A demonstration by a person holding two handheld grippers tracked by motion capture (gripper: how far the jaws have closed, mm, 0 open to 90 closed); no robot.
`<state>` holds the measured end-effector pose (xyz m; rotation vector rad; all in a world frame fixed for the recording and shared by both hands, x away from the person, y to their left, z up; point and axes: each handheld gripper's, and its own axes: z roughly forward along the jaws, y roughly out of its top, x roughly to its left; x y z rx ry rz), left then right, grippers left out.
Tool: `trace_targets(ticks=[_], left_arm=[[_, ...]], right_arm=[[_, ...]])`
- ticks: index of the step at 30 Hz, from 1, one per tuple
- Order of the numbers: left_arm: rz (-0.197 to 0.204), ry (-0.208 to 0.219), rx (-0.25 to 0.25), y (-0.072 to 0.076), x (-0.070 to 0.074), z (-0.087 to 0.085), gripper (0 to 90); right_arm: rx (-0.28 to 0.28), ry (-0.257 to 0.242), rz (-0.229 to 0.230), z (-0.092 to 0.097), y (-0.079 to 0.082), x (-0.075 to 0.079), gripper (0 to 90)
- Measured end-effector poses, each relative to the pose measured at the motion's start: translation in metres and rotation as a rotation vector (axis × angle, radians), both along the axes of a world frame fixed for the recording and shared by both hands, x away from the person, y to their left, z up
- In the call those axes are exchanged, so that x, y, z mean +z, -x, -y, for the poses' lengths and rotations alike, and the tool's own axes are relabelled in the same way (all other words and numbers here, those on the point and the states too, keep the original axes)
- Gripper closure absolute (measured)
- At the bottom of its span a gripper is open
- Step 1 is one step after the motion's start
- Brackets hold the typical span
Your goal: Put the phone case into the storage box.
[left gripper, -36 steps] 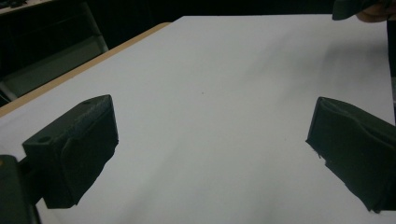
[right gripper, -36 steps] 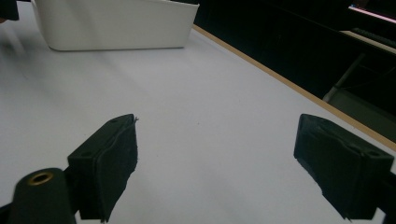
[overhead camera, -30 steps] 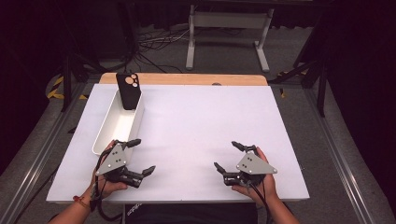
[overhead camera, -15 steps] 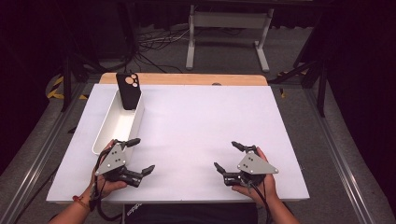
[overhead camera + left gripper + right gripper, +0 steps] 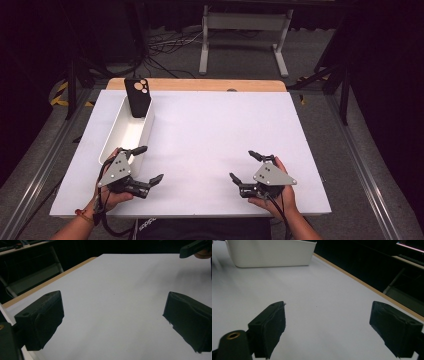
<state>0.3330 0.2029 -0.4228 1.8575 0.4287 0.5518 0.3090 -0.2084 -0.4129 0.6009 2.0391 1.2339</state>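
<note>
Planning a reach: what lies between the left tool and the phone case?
In the high view, the white bin spans from the left tool to the phone case.

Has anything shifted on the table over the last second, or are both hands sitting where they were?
Nothing has visibly changed. The left hand-held gripper and the right hand-held gripper rest open at the near edge of the table, holding nothing. The phone case leans upright at the far end of the white bin, as before.

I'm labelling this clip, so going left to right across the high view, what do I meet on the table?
Left gripper → white bin with the phone case → right gripper.
</note>
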Motion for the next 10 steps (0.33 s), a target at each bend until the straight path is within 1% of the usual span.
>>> trace_targets(ticks=[2,4,5,6,8,10], left_arm=[[-0.012,0.006,0.001,-0.0022,-0.0003,-0.0008,4.9],[-0.019,0.013,0.002,-0.0028,-0.0007,-0.0012,5.1],[-0.014,0.012,0.008,-0.0028,-0.0011,-0.0004,5.1],[-0.01,0.001,0.011,-0.0026,-0.001,0.0001,5.1],[-0.011,0.001,0.011,-0.0023,-0.001,0.0012,5.0],[-0.008,-0.011,0.018,-0.0016,-0.0014,0.0034,5.1]], right_arm=[[-0.014,0.007,-0.006,-0.0001,-0.0016,-0.0006,14.7],[-0.018,0.0,-0.016,-0.0007,-0.0018,-0.0009,14.8],[-0.02,0.002,-0.015,-0.0011,-0.0016,-0.001,14.8],[-0.017,0.005,-0.015,-0.0012,-0.0012,-0.001,14.8],[-0.015,0.01,-0.014,-0.0012,0.0001,-0.0011,14.8],[-0.013,0.008,-0.017,-0.0003,0.0005,-0.0011,14.8]])
